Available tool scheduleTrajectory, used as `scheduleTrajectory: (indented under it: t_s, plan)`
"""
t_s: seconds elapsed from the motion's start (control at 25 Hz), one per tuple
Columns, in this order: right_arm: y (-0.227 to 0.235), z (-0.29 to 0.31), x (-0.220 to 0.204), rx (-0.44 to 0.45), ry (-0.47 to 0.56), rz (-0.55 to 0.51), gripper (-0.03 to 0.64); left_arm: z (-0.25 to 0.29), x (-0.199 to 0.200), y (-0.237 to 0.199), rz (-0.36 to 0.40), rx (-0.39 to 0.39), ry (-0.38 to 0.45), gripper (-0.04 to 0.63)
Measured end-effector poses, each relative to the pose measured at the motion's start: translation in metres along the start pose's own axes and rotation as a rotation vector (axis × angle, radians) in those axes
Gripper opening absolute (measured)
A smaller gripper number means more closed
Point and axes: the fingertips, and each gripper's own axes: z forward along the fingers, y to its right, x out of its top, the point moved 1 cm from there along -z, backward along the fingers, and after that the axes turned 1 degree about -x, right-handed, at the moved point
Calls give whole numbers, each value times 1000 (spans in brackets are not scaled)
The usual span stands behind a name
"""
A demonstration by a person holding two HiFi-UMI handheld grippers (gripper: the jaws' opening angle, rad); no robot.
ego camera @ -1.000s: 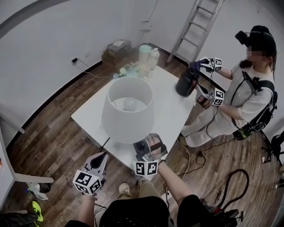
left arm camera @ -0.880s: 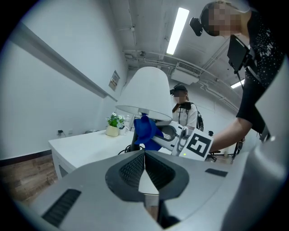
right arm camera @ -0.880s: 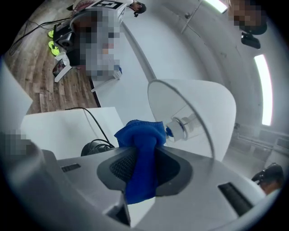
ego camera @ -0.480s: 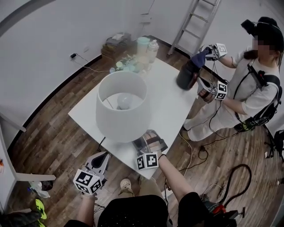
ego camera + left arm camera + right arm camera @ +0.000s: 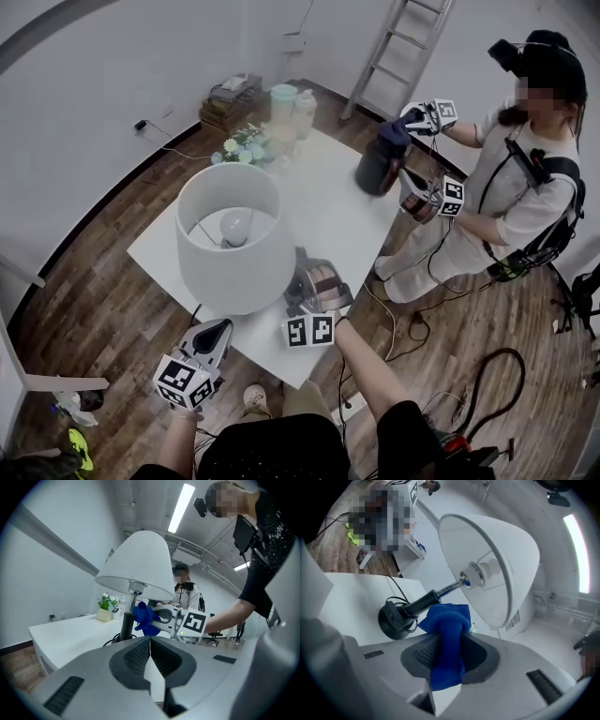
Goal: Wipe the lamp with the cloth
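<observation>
step in hand read as the approach, wiping not started yet

white table (image 5: 342, 211): the lamp (image 5: 230, 239) stood upright on it towards the near edge, with a big white shade (image 5: 225, 281) over a thin stem (image 5: 440, 590) and a round black base (image 5: 393, 618)

right gripper (image 5: 305, 272) sat low over the table, just beside the shade's right flank in the head view. Its jaws were clamped on the blue cloth (image 5: 447, 641), with a bunched fold sticking out ahead of the tips

left gripper (image 5: 216, 333) hung off the near table edge, below the shade. Its jaws were pressed together with nothing between them

cloth vs lamp: the fold was under the shade's rim line, just beside the stem and above the base. In the right gripper view the fold overlapped the stem, and the left gripper view showed it close alongside. Couldn't tell from either view whether it actually touched

next move, my read: bring the fold onto a lamp surface, stem or shade wall, and drag along it with light pressure. The lamp looked top-heavy on a small base, so a side push could tip or slide it. The free left gripper was well placed to steady the base or stem first
</observation>
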Motion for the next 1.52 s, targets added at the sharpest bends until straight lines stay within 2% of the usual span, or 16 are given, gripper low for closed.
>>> scheduleTrajectory:
  t_s: [0.2,0.36,0.56,0.8,0.96,1.08,1.24,1.52]
  plan:
    - [34,32,-4,-18,101,101,107,18,2,2,5,18,-13,12]
    - [23,51,12,62,229,96,107,34,4,3,-11,48,-7,12]
    - [-18,57,27,197,352,-9,107,51,4,4,-26,65,-10,12]
    - [-66,61,-1,379,348,-282,107,60,1,1,-38,81,-16,12]
    - [-67,62,-11,412,318,-285,107,62,-1,1,-38,79,-23,12]
    - [-56,56,-11,380,285,-213,107,61,-1,5,-38,64,-22,12]
    - [-31,30,-21,338,183,-51,107,56,3,14,-31,21,-8,12]
    - [-24,-69,-15,265,-105,512,107,38,8,43,14,-73,24,12]
